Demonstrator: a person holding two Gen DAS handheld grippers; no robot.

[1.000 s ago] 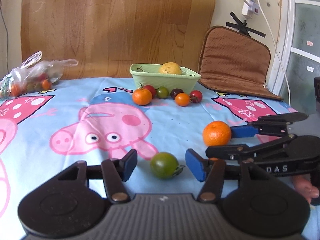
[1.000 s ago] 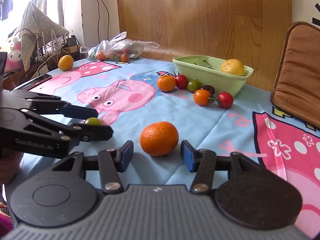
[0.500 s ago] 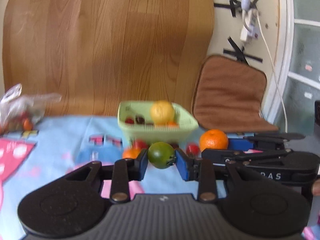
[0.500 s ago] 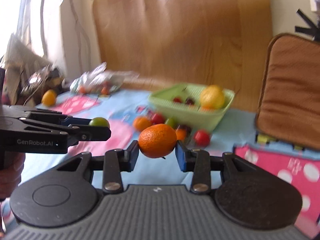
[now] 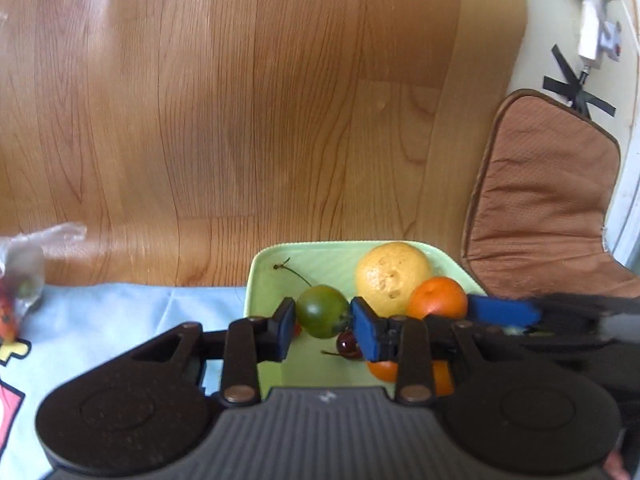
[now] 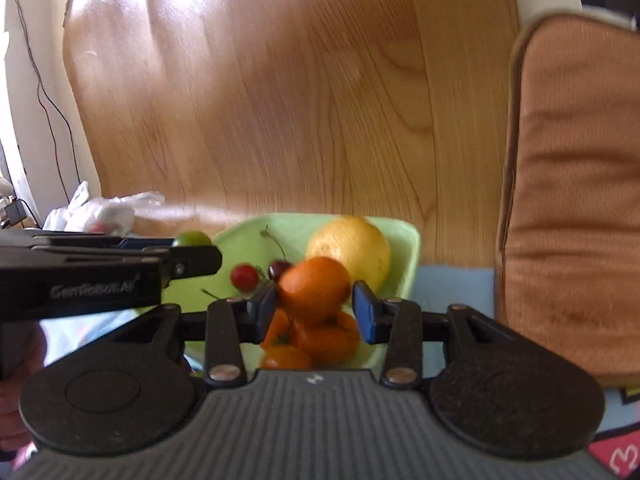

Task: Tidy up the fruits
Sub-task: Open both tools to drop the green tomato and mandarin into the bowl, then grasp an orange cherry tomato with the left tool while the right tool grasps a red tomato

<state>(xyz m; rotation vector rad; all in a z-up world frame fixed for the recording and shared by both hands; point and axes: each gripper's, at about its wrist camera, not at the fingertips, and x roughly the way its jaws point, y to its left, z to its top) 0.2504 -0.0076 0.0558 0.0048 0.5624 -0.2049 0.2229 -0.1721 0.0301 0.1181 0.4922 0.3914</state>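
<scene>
My left gripper [image 5: 322, 316] is shut on a small green tomato [image 5: 322, 311], held just above the left half of the pale green bowl [image 5: 256, 276]. My right gripper [image 6: 316, 308] has an orange mandarin [image 6: 314, 288] between its blue pads. Its jaws are opening, but both pads still touch the fruit, which hangs over several oranges [image 6: 324, 336] lying in the bowl [image 6: 414, 248]. A big yellow citrus [image 6: 352, 248] and cherries [image 6: 245, 276] lie in the bowl too. In the right wrist view the left gripper [image 6: 196, 252] reaches in from the left with the green tomato [image 6: 192, 238].
A brown cushion [image 5: 540, 200] leans on the wall right of the bowl. Behind it stands a wooden board [image 5: 240, 120]. A plastic bag of small tomatoes [image 6: 104, 212] lies at the far left on the blue cartoon tablecloth [image 5: 120, 320].
Both grippers closed on their fruit on the cloth, lifted it and carried it forward. They now stand over the bowl, which fills the lower middle of both views.
</scene>
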